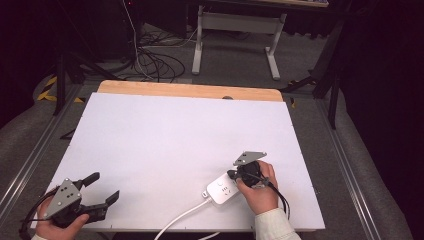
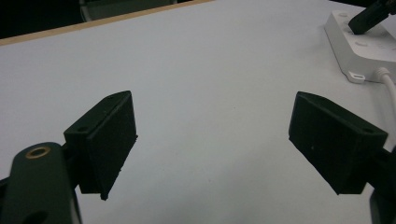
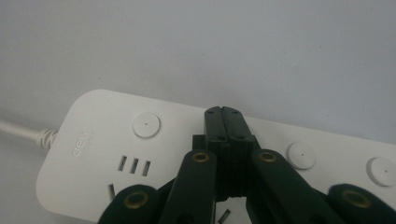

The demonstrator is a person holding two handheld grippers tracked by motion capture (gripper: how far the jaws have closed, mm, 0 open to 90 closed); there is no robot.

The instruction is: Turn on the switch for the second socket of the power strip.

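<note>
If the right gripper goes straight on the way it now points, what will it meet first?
Most likely the white power strip: the right gripper, jaws closed together, points down at the strip's top face between two round buttons. Whether it already touches is unclear.

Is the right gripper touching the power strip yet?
Cannot tell. In the right gripper view the right gripper, jaws shut, overlaps the power strip, but neither contact nor a gap shows plainly.

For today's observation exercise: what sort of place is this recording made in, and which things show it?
Probably a lab or workshop set up for recording. A white-topped table stands on grey carpet, loose cables lie behind it, and a second bench frame stands beyond, with dark surroundings.
</note>
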